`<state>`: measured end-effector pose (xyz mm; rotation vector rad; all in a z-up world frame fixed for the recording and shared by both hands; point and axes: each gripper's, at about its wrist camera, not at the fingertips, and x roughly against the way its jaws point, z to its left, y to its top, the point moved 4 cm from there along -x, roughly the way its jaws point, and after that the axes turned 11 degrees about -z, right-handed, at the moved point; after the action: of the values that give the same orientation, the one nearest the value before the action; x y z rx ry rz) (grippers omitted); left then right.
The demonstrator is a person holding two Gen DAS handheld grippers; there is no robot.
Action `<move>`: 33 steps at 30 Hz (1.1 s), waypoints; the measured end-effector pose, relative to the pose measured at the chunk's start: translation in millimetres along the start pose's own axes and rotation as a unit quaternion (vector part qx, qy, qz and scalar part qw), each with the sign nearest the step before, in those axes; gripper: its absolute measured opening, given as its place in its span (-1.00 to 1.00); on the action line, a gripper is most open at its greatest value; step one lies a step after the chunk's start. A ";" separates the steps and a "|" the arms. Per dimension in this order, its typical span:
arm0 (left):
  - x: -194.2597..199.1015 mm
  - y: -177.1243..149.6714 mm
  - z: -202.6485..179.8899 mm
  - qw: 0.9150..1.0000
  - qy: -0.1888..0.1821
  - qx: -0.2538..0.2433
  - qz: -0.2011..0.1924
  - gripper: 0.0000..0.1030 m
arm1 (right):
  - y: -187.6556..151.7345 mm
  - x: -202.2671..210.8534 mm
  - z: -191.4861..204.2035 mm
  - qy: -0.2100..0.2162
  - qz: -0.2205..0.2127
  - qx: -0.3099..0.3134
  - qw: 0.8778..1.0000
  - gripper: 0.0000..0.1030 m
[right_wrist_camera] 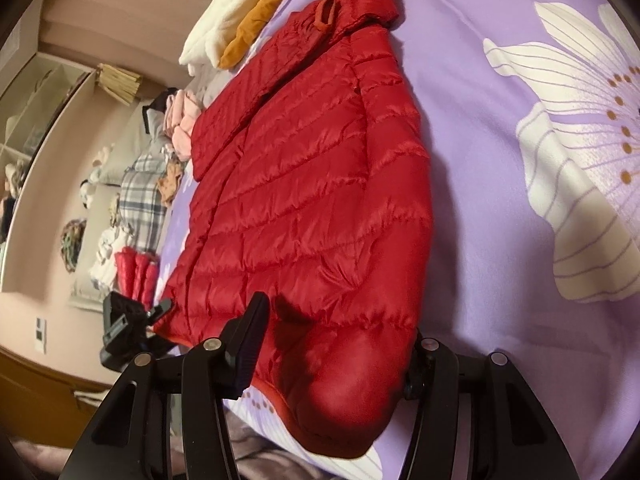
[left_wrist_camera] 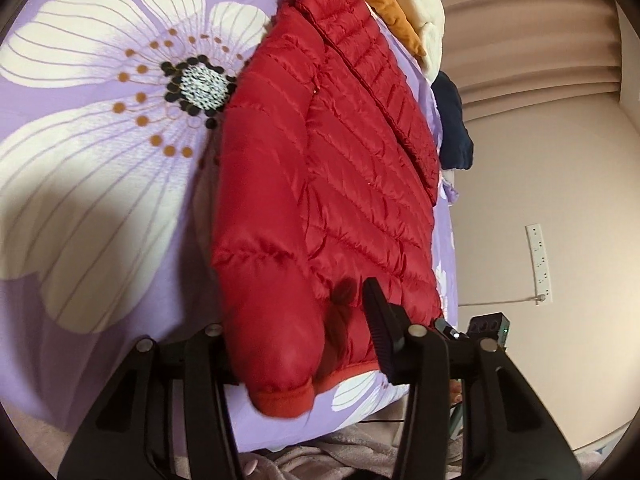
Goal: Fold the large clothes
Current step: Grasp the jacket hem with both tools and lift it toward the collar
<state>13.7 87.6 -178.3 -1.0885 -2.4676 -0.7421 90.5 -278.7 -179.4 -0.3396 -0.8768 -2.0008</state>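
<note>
On the lilac floral bedspread (left_wrist_camera: 100,240), both spread grippers (left (left_wrist_camera: 296,332), right (right_wrist_camera: 336,344)) straddle the red puffer jacket (right_wrist_camera: 312,184); only the right view shows folded clothes (right_wrist_camera: 140,184).

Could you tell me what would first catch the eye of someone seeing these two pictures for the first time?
The bright red puffer jacket lies spread along the edge of the bed, filling the middle of both views. Beneath it is a lilac bedsheet with huge white flowers. At the near hem, the left hand-held gripper and right hand-held gripper each straddle a sleeve end, jaws open.
</note>
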 end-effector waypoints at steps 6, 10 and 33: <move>4.2 -4.8 2.2 1.000 0.018 -0.008 -0.008 -0.23 | -0.7 3.4 -2.4 0.001 -0.007 -0.004 1.000 0.04; 2.6 -8.6 4.6 0.999 0.036 -0.011 -0.010 -0.47 | -0.8 3.4 -5.2 -0.006 -0.013 -0.008 1.000 -0.16; 26.8 15.9 -34.3 0.995 0.009 -0.066 -0.081 -0.67 | 19.6 32.3 55.0 0.011 -0.114 0.093 0.989 -0.62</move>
<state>11.7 92.0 -132.3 -0.9296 -2.5439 -0.9714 83.3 -267.6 -114.1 -0.1144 -1.1194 -2.1047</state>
